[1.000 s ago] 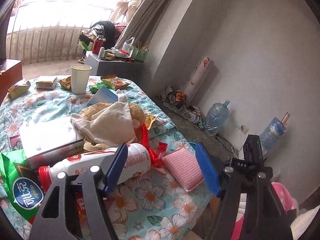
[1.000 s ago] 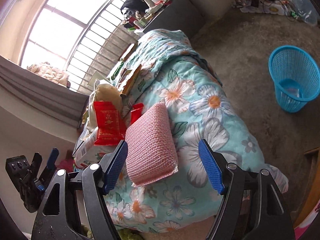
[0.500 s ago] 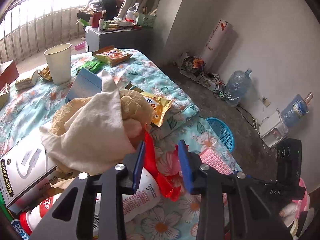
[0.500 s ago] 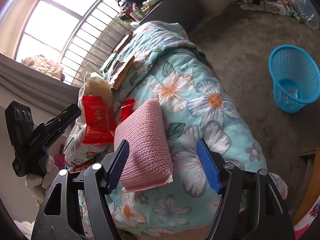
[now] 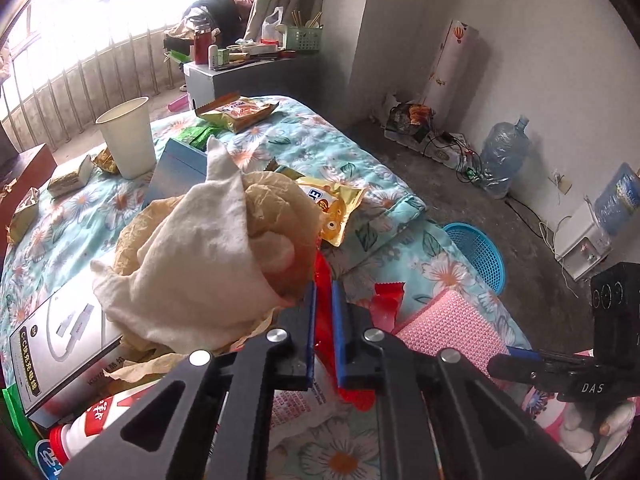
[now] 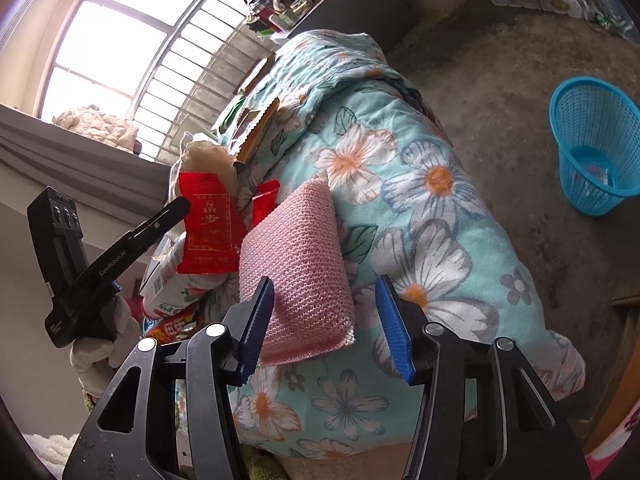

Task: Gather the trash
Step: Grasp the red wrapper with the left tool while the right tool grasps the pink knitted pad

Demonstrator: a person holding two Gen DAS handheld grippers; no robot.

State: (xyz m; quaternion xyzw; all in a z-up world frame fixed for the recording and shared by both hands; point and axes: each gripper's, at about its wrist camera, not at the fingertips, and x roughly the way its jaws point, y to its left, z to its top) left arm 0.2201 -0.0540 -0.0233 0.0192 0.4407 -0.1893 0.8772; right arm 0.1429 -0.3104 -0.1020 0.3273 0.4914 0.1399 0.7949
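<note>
Red crinkled foil wrapper (image 5: 322, 280), glossy and flat, stands pinched between the blue ribbed pads of the left gripper (image 5: 323, 308); the jaws have just been closing and now press on the foil with only its thickness between them. The wrapper rises just beside the pink knitted rectangular scouring pad (image 6: 298, 256), taken here as the landmark. That pad, coarse in weave and pillow-shaped, lies on the teal floral quilted cover (image 6: 432, 208). The right gripper (image 6: 324, 320) straddles the near end of the pad; its jaws have just been closing, one serrated blue pad close against the pad's side, the other apart from it, so nothing is gripped. A crumpled cream cloth over tan paper (image 5: 208, 264) heaps behind the wrapper, beyond the pad. A white plastic bottle with red print (image 6: 172, 284) lies on its side next to the pad. A blue plastic mesh basket (image 6: 592, 148), round and tapered, stands on the grey floor well apart from the pad.
</note>
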